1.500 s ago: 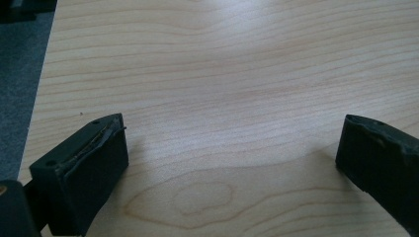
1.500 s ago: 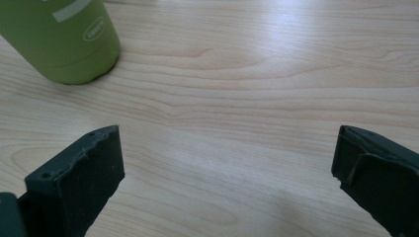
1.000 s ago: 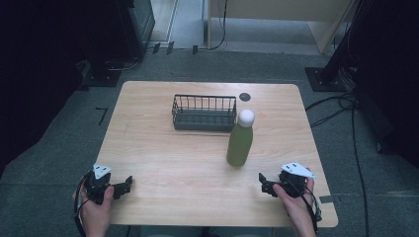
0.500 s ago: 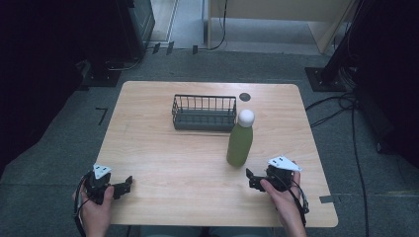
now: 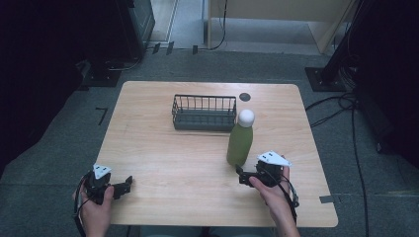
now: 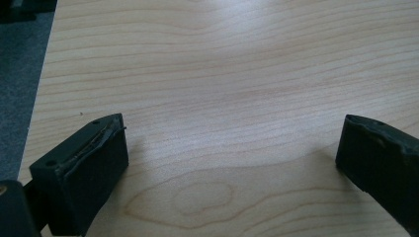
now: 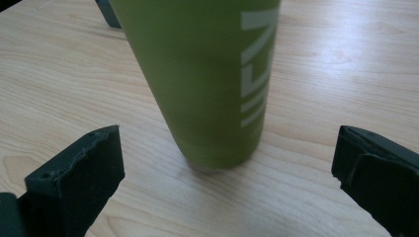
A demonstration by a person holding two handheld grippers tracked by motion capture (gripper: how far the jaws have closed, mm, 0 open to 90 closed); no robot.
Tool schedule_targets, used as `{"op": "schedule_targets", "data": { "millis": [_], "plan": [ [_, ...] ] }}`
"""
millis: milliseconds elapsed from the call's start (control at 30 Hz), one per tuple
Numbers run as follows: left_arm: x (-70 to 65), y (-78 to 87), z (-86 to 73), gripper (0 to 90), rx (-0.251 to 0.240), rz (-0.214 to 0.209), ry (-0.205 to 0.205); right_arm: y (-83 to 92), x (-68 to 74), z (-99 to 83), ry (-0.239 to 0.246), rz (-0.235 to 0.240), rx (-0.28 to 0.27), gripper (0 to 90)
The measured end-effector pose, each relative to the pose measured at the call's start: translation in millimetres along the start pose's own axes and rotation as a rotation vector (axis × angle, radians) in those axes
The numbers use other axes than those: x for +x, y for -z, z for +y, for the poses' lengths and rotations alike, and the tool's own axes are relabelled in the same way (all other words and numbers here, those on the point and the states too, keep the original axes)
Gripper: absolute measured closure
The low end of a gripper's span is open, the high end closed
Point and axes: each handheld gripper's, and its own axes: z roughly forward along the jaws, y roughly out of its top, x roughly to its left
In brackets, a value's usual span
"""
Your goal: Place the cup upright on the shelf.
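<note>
A green bottle (image 5: 240, 143) with a white round cap (image 5: 246, 117) stands upright on the wooden table (image 5: 173, 158), right of centre. My right gripper (image 5: 243, 176) is just in front of the bottle's base, open, its jaws wide apart. In the right gripper view the bottle (image 7: 207, 79) with pale lettering rises close ahead between the two jaws, untouched. My left gripper (image 5: 127, 185) rests near the table's front left edge, open, with only bare wood (image 6: 232, 123) between its jaws.
A black wire basket (image 5: 204, 112) stands at the back middle of the table, just behind and left of the bottle. A small dark round disc (image 5: 244, 97) lies near the far edge. Grey floor, cables and dark stands surround the table.
My right gripper has moved left and forward from the table's right front toward the bottle's base. The left gripper has stayed put.
</note>
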Motion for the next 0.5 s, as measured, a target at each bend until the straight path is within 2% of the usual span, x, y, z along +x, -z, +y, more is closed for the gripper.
{"op": "schedule_targets", "data": {
  "millis": [200,433,500],
  "plan": [
    [0.0,0.0,0.0,0.1,0.000,0.000,0.000,-5.3,5.8,5.5,-0.007,0.007,-0.020,2.4],
    [0.0,0.0,0.0,0.1,0.000,0.000,0.000,-6.3,9.7,14.0,-0.018,-0.011,-0.068,8.2],
    [0.0,0.0,0.0,0.1,-0.001,0.000,0.000,-7.0,10.1,15.6,-0.025,-0.019,-0.083,12.5]
  ]
}}
